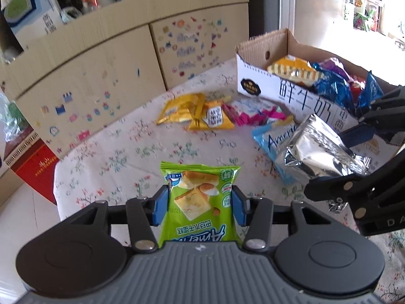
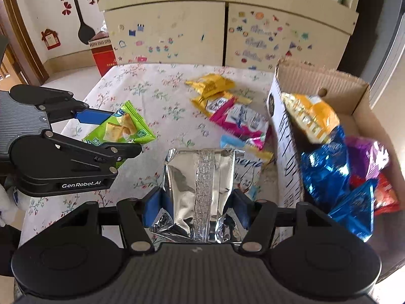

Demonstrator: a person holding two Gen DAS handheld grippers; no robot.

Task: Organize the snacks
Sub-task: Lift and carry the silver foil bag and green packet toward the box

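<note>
**Two packets held above the surface: slip and collision risks before the box**

A green snack packet (image 1: 200,197) is clamped across its width by the left gripper (image 1: 200,204), whose blue pads are pressed into both side edges; it is held clear of the floral-clothed surface (image 1: 121,157), near the edge closest to the cameras. A silver foil packet (image 2: 200,185) is pinched in the same way by the right gripper (image 2: 196,209), its jaws set wider around the bulkier pack, just beside the near wall of the cardboard box (image 2: 283,136) at the surface's right edge.

Several risks are judged from this position. The foil is slick and puffed with air, so the packet may be squeezed out of the pads or rotated if it is swung quickly. The green packet is held only by its thin edges and could buckle and drop. The two grippers are close together, so contact between them is possible if both are carried to the box at once.

The box is already crowded with blue, purple, red and yellow bags (image 2: 311,116), some leaning over its wall; a packet released too low or against the rim may be caught there, or the leaning bags may be knocked out. Loose yellow packets (image 1: 195,114) and pink packets (image 2: 243,121) lying beside the box, toward the far edge, could be swept off by a low pass.
</note>
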